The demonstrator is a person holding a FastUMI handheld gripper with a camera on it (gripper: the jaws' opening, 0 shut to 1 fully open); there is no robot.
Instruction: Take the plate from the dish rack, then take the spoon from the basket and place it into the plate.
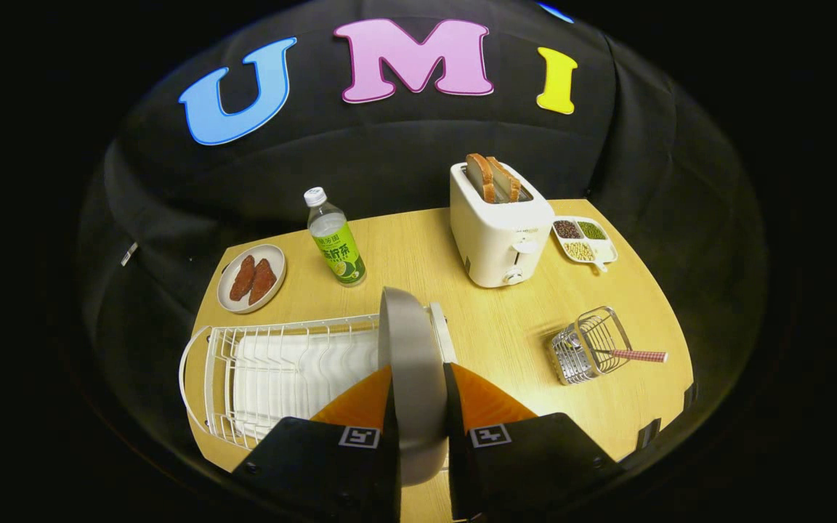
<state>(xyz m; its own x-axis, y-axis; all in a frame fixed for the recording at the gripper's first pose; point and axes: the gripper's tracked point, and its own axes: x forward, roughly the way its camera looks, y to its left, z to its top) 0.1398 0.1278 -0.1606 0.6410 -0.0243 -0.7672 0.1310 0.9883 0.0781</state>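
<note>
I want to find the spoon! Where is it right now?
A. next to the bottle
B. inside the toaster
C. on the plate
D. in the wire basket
D: the spoon lies in the wire basket, its checked handle poking out, while the gripper is shut on the plate by the dish rack.

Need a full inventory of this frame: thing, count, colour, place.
plate: 1, grey, edge-on between the fingers, at the rack's right end
dish rack: 1, white, left of the fingers
basket: 1, wire, right of the fingers
spoon: 1, chequered red handle, sticking out of the basket
toaster: 1, white, beyond the plate
bread slices: 2, brown, in the toaster
bottle: 1, green label, left of the toaster
small plate: 1, white, two brown pieces on it, beyond the rack
divided dish: 1, white, right of the toaster
table: 1, light wood
gripper: 1, fingers shut on the plate
</note>
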